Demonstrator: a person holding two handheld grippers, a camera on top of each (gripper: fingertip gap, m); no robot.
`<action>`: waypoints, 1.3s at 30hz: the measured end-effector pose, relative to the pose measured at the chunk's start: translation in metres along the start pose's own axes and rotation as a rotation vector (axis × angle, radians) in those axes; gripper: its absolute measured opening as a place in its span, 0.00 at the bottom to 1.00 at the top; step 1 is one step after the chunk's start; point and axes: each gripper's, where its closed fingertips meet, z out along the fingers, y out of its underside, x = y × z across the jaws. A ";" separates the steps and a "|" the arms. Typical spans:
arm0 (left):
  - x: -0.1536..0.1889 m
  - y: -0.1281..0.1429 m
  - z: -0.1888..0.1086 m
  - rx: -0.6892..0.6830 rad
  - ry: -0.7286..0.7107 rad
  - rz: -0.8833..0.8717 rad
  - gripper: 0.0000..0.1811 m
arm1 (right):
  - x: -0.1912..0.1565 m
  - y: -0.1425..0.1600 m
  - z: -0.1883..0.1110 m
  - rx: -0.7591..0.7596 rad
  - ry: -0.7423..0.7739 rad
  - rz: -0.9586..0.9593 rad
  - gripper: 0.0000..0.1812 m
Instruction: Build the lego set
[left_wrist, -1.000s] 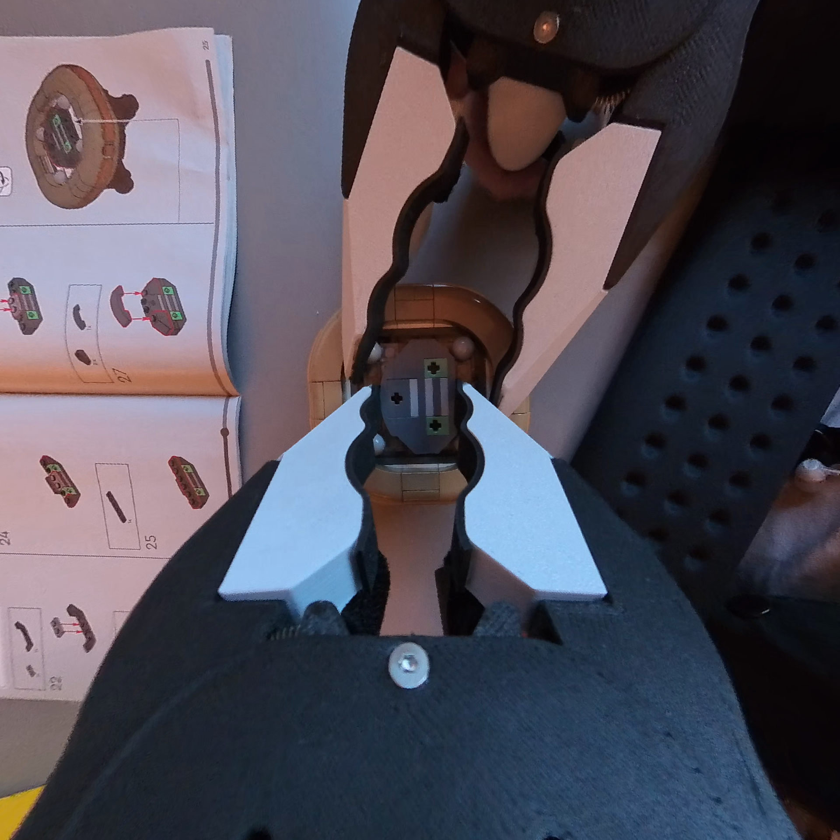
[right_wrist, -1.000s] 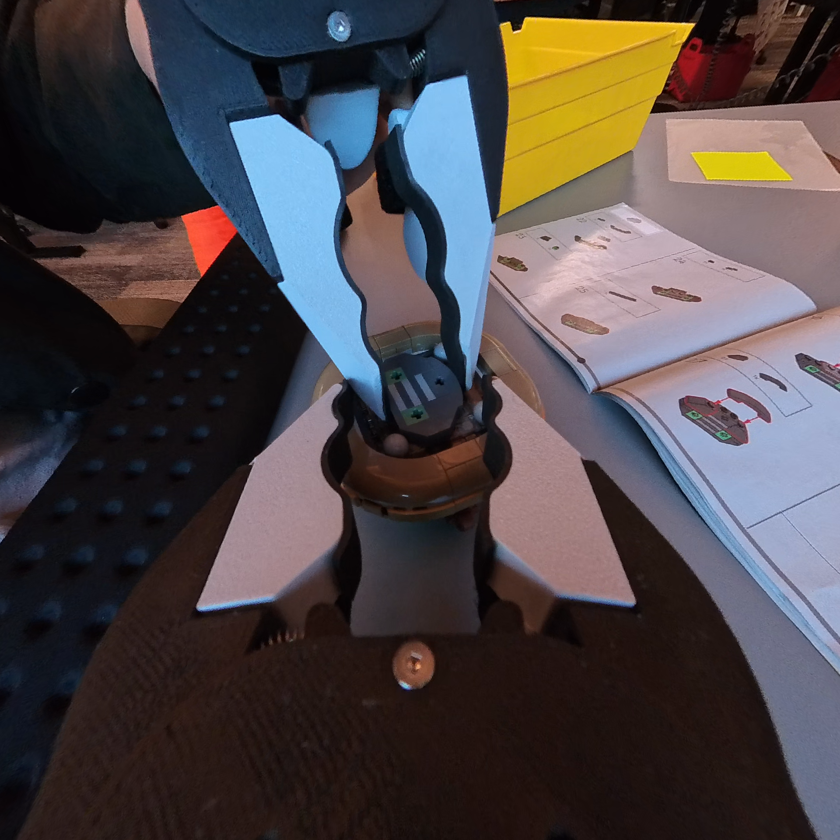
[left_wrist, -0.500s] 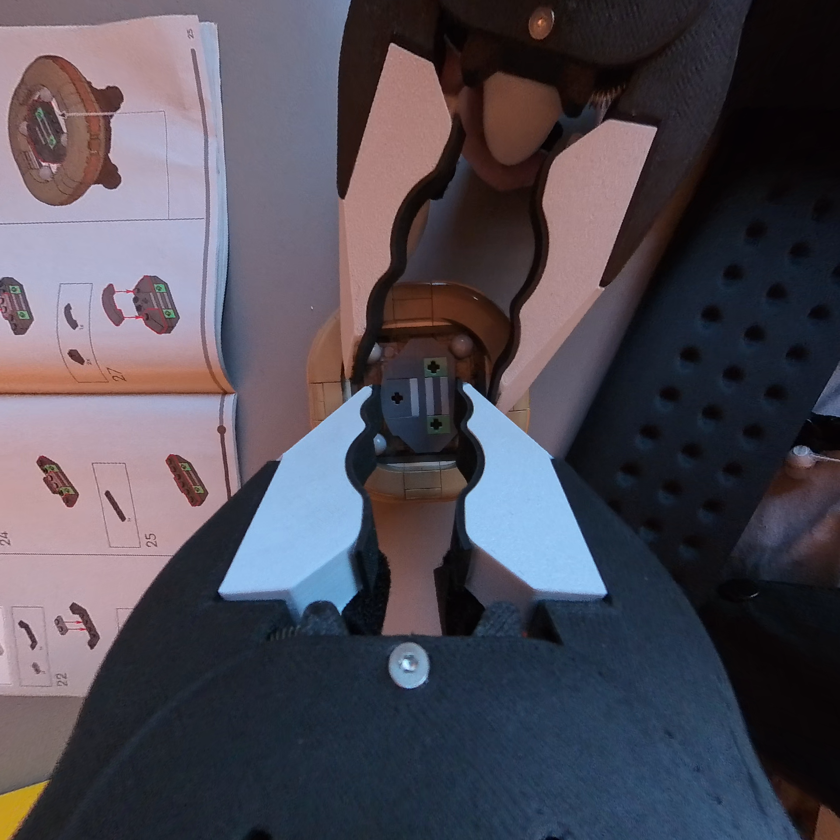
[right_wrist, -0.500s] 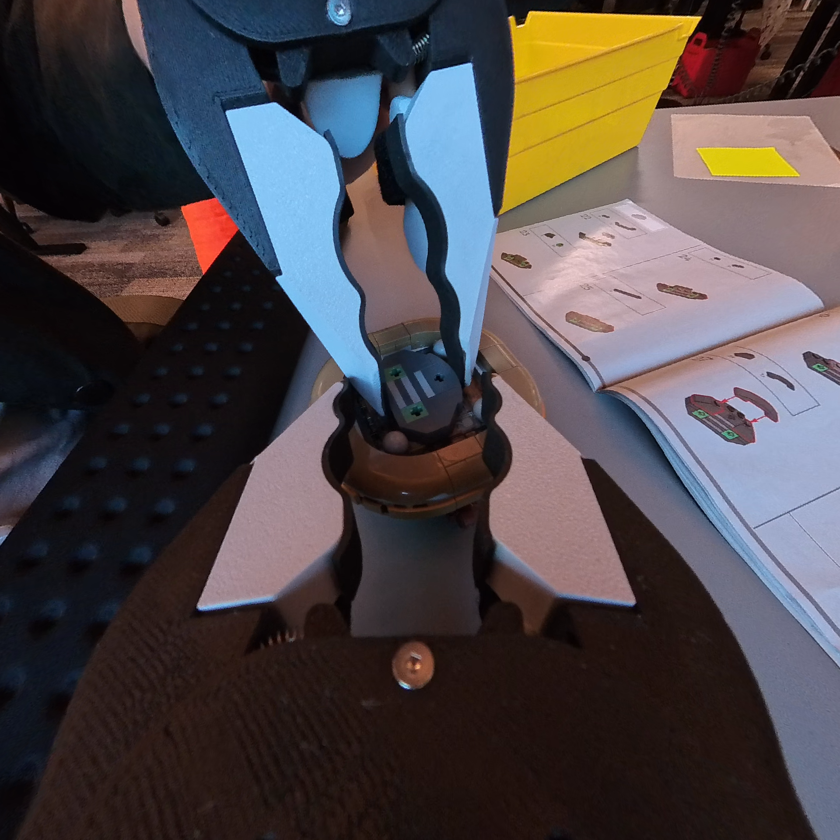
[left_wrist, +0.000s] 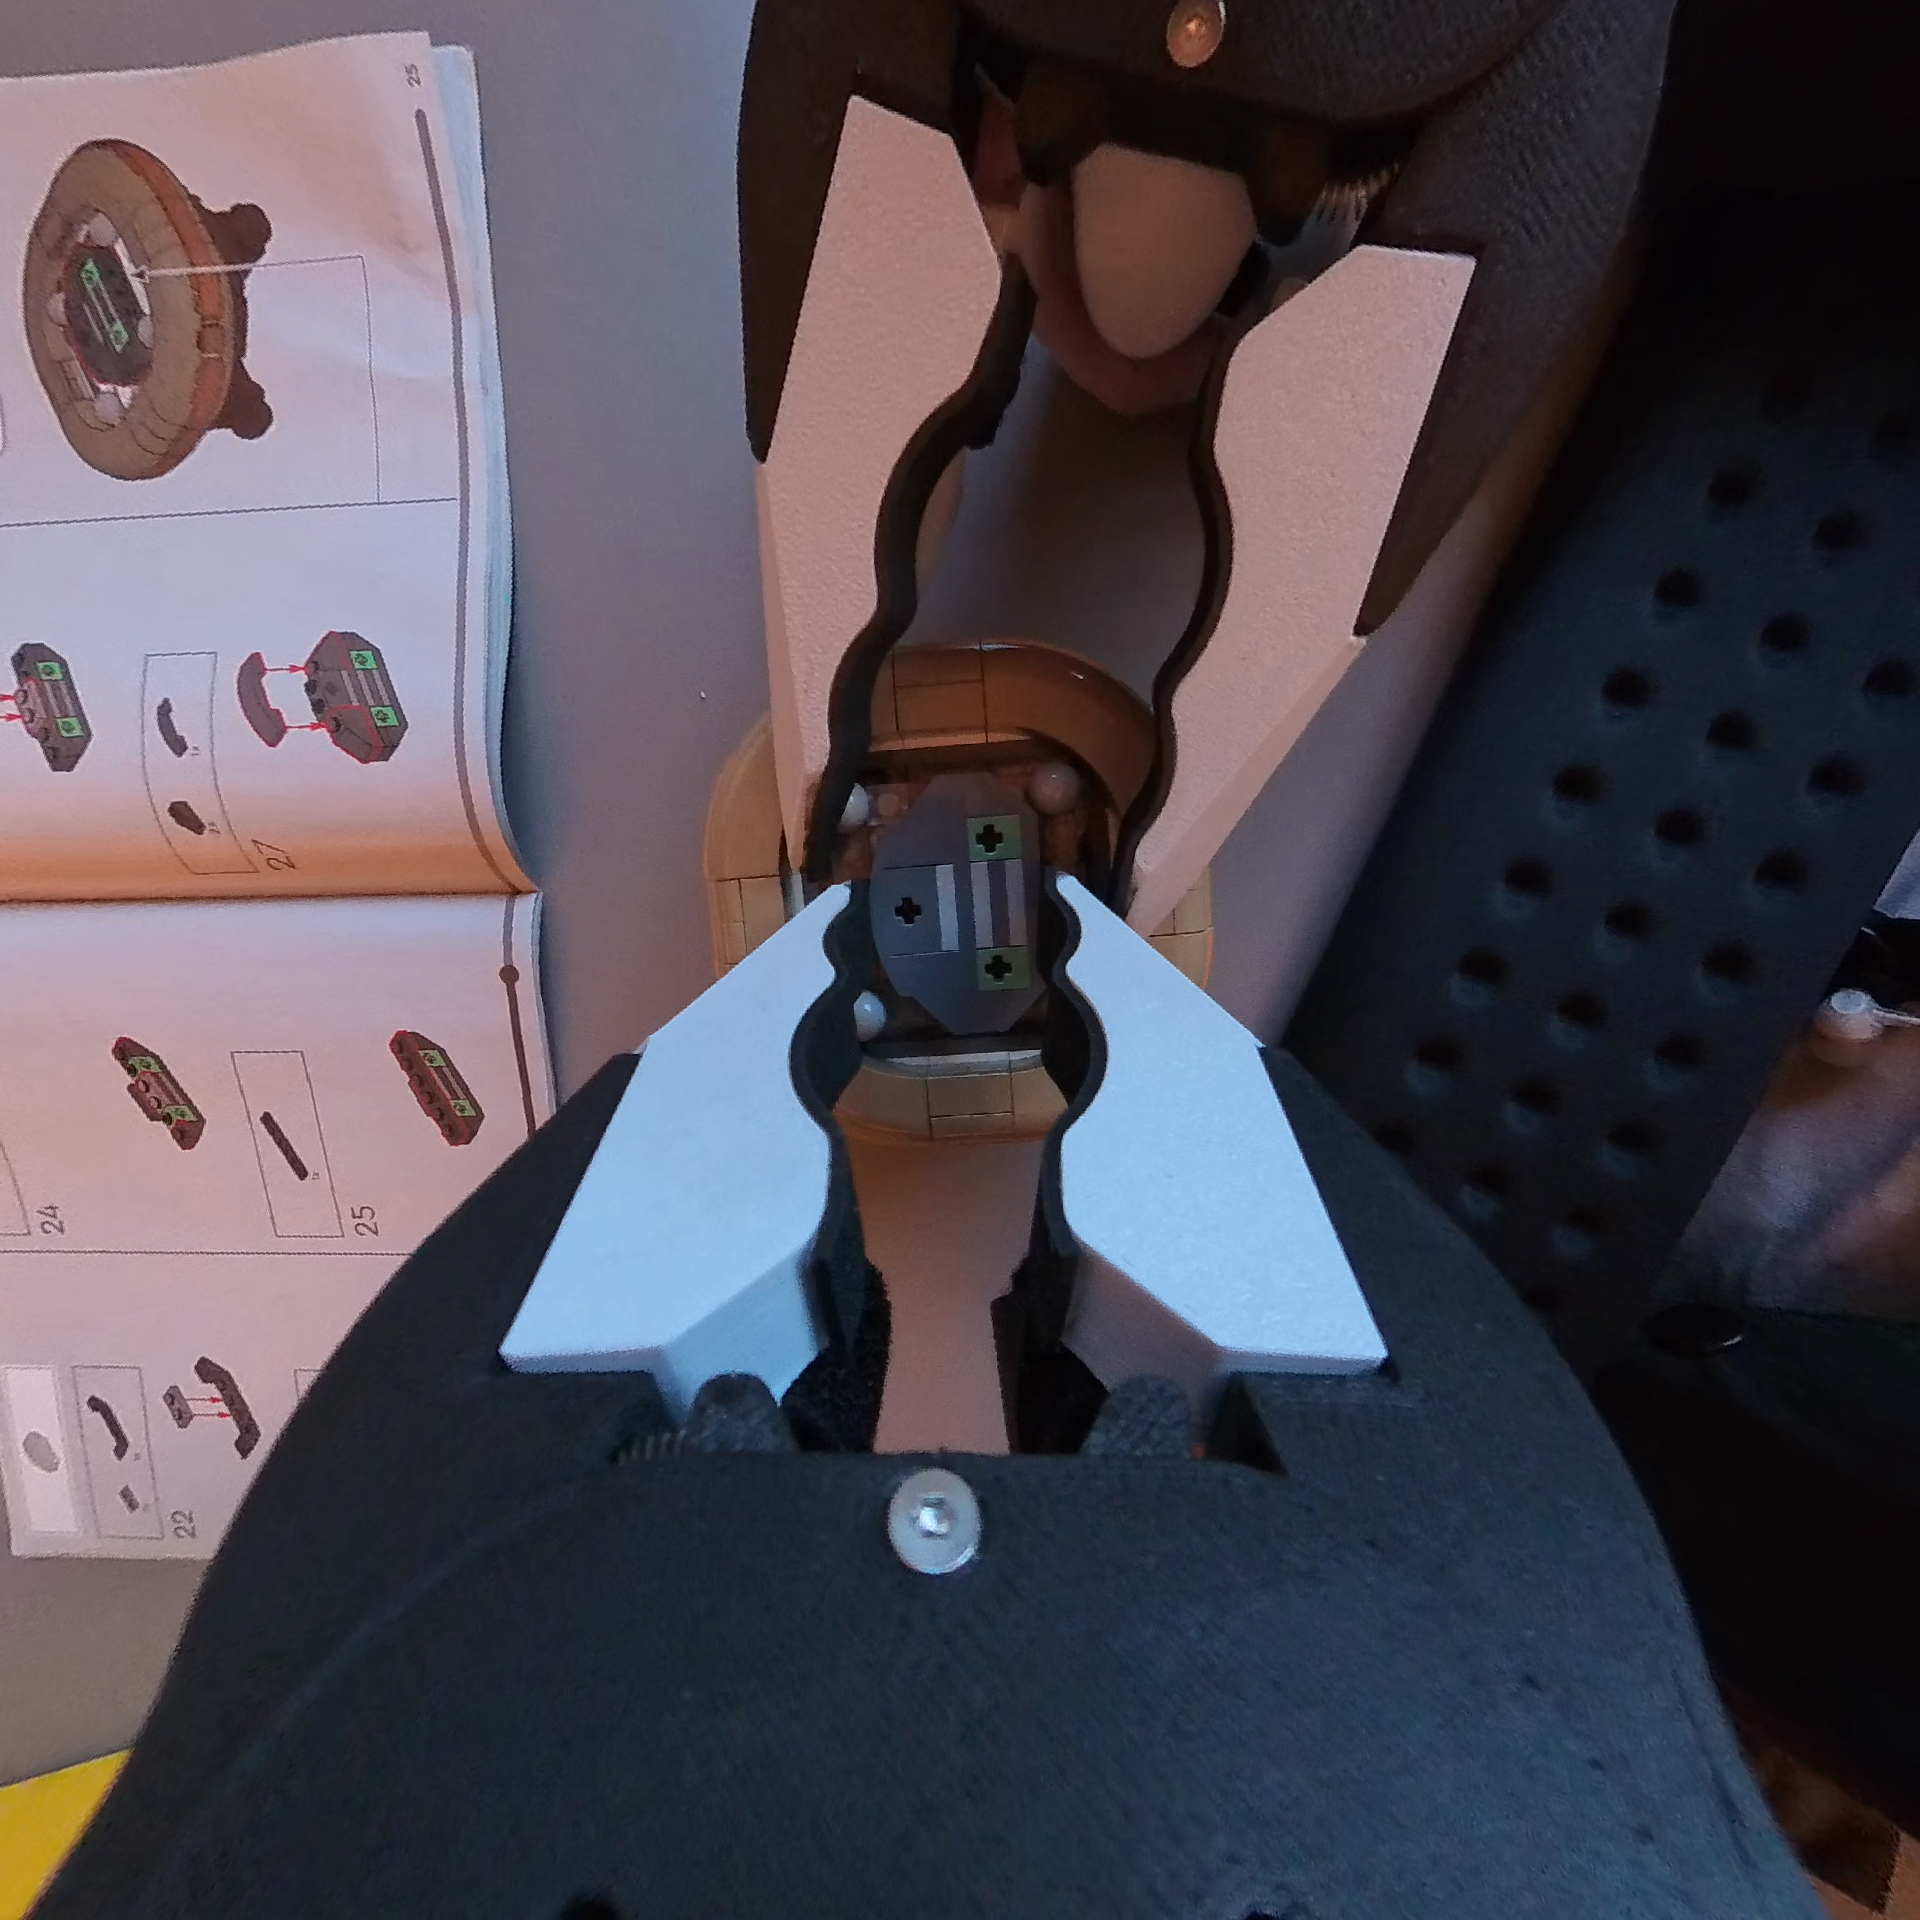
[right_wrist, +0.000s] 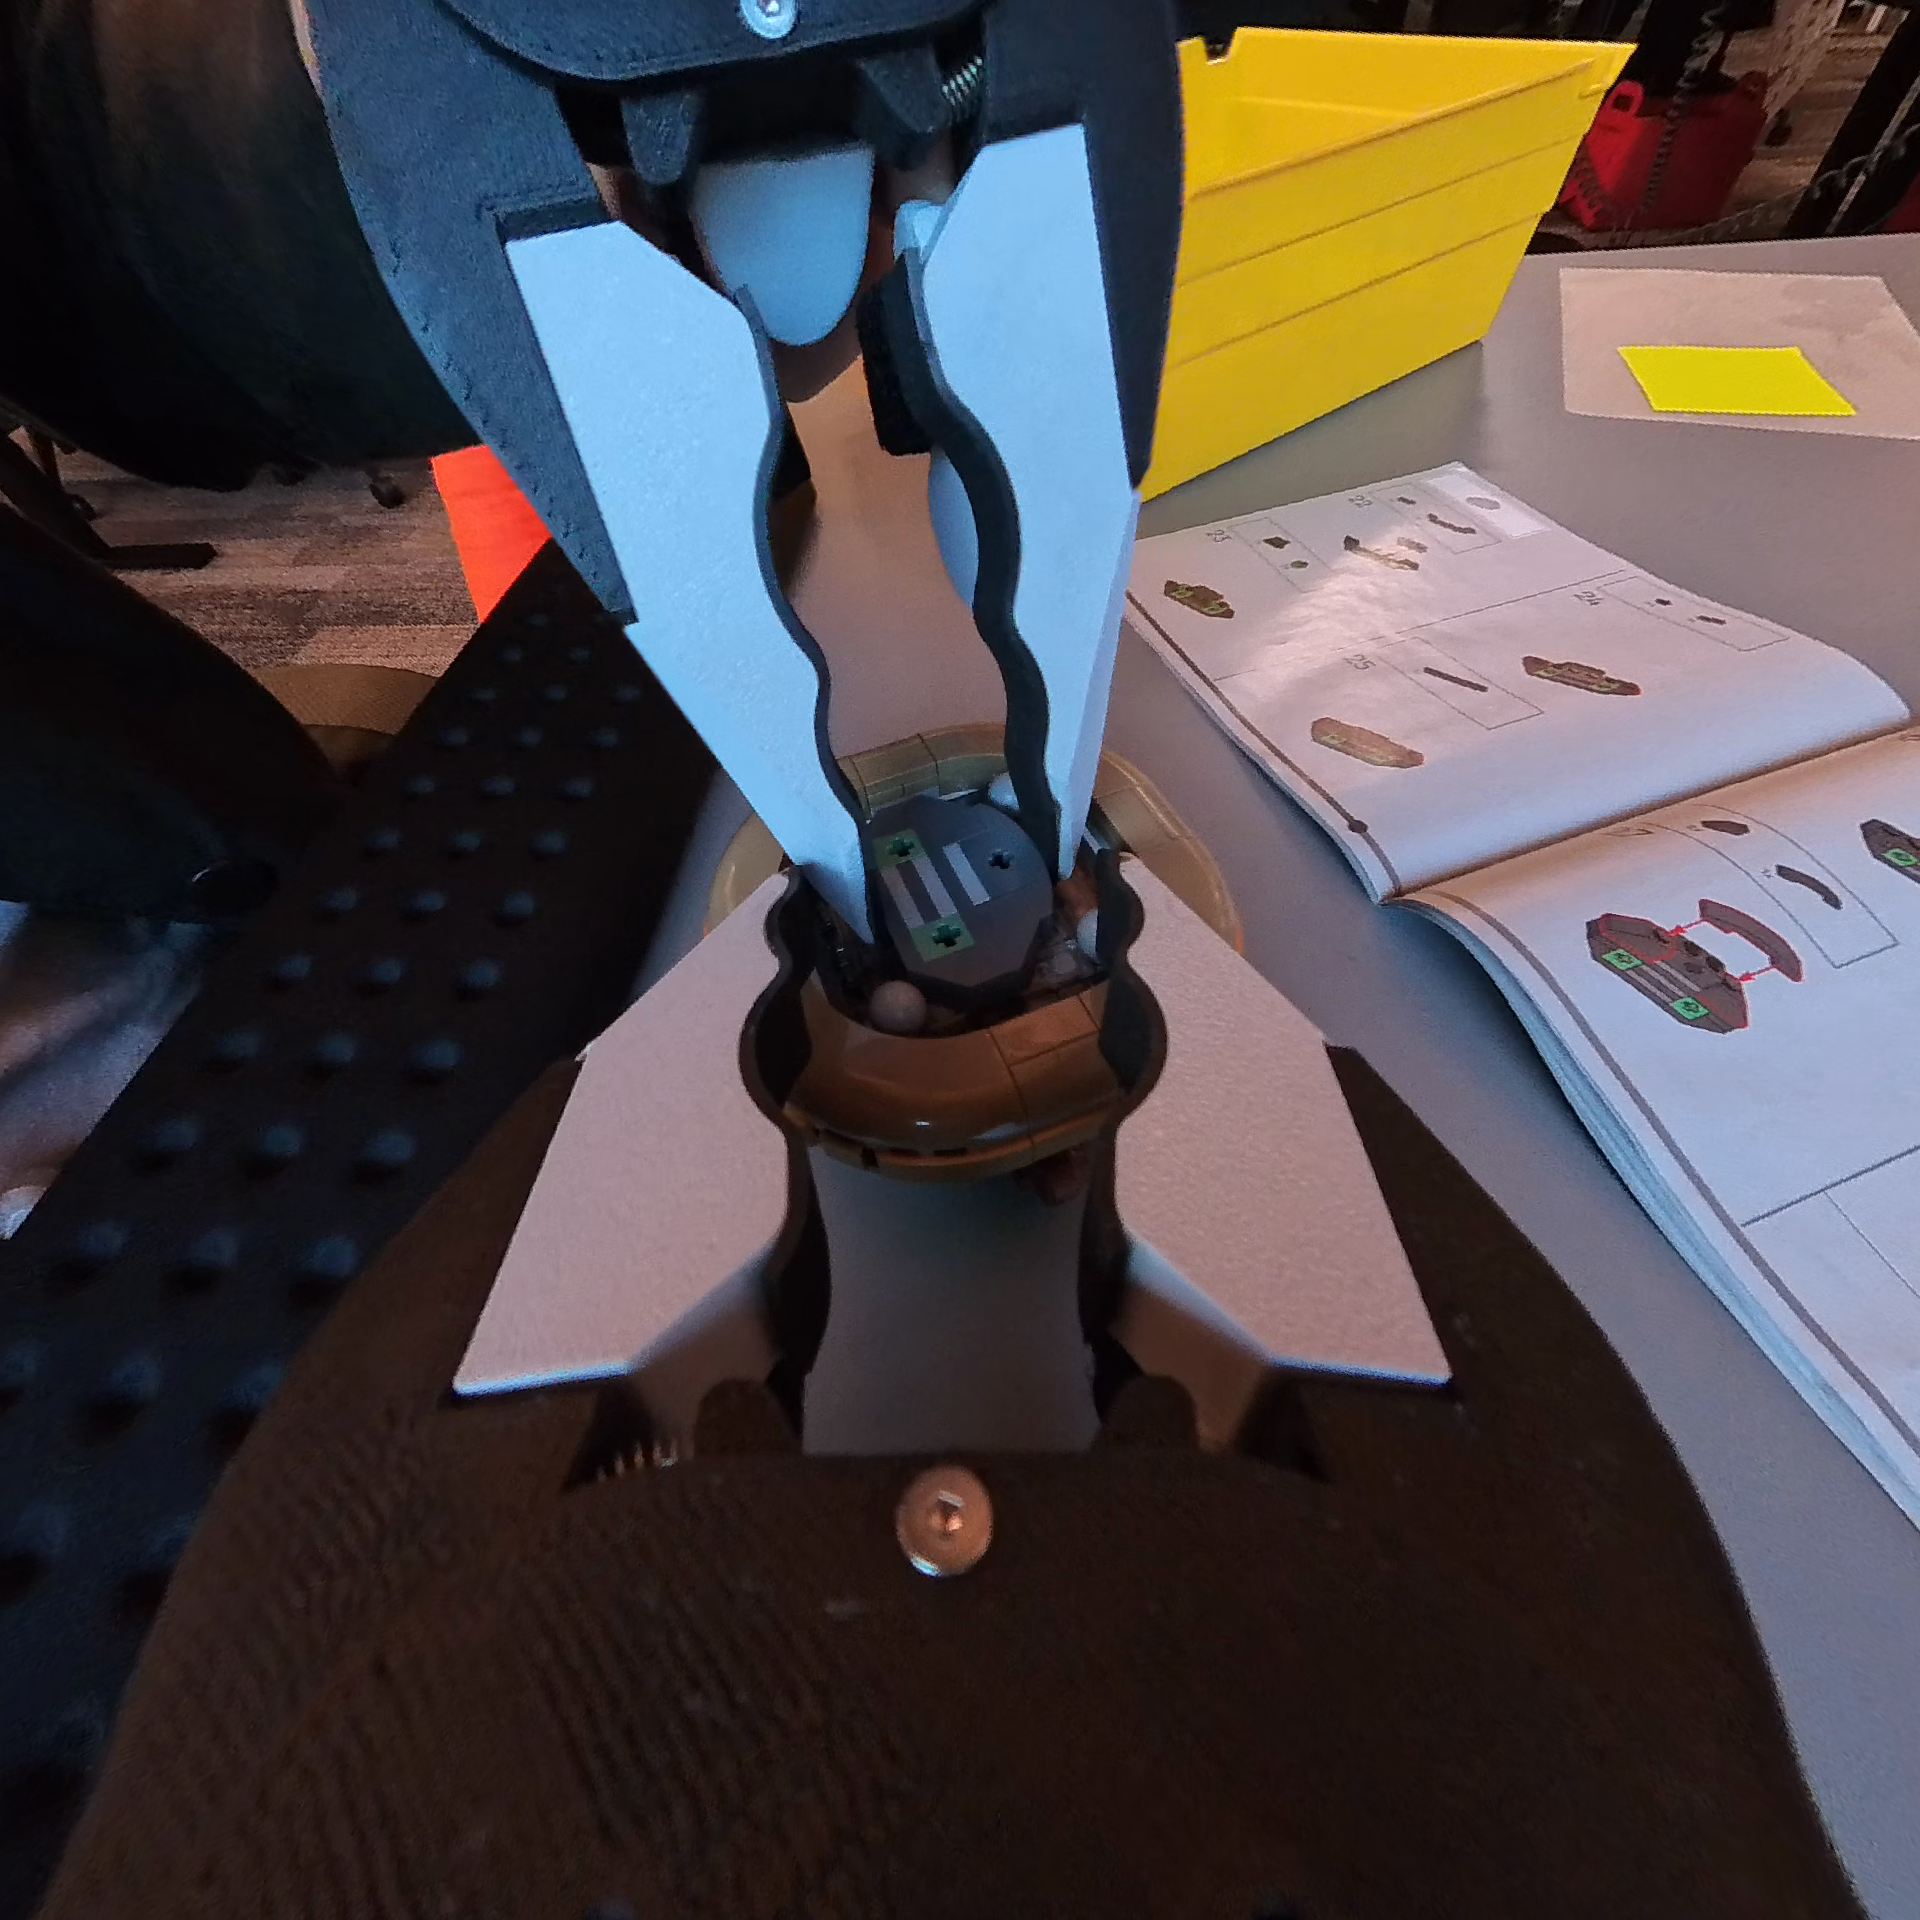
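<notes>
Mid-build: tan ring base (right_wrist: 940, 1101) on the desk (left_wrist: 623, 436), gripped at its rim by the right gripper (right_wrist: 951, 940); left gripper (left_wrist: 956, 914), jaws narrow, clamps the grey insert (left_wrist: 961, 920) into the centre, seating unconfirmed; booklet (left_wrist: 249, 623) steps remain.

We see the right gripper (right_wrist: 951, 940) clamped across a tan ring-shaped Lego build (right_wrist: 935, 1091) on the grey table (right_wrist: 1299, 935), while the left gripper (right_wrist: 961, 883) pinches the dark grey oval insert (right_wrist: 956, 904) at its centre. An open instruction booklet (right_wrist: 1538, 727) and yellow bin (right_wrist: 1351, 208) lie to the right.
</notes>
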 end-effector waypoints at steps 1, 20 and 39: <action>0.001 0.001 0.000 -0.002 0.001 0.002 0.17 | -0.001 0.000 0.000 0.000 -0.004 -0.002 0.31; -0.011 -0.018 -0.070 0.366 0.234 -0.247 0.17 | -0.003 -0.004 -0.004 0.026 -0.012 0.009 0.30; -0.026 -0.021 -0.027 0.261 -0.337 0.069 0.17 | 0.016 -0.035 -0.022 0.232 -0.226 0.756 0.14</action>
